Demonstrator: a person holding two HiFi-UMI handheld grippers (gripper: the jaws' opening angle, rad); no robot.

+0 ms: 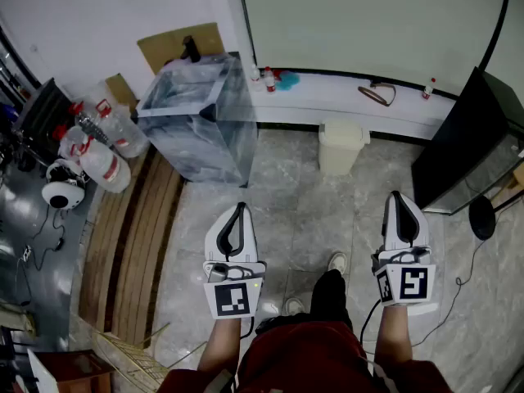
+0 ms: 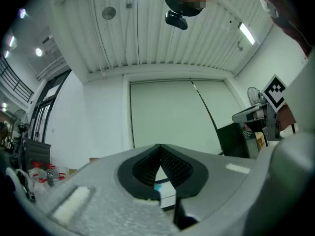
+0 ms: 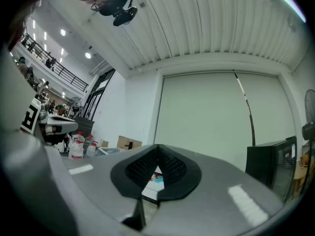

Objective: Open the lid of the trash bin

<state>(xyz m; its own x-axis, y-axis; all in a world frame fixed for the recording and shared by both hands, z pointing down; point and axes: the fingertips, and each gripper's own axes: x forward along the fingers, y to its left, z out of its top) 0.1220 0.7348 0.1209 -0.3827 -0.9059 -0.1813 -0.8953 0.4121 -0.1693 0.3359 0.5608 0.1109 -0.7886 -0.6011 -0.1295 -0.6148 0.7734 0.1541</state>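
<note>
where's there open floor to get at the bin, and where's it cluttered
Bare floor runs straight ahead to the bin, with open gaps between it and the clear box on the left and the black cabinet on the right. Crowded: the bottles and planks far left.

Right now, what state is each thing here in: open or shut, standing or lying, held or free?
trash bin: upright on the floor, lid down, nothing touching it.
left gripper: jaws together, holding nothing, well short of the bin.
right gripper: jaws together, holding nothing.
water bottles: heaped at the left, red caps on.
</note>
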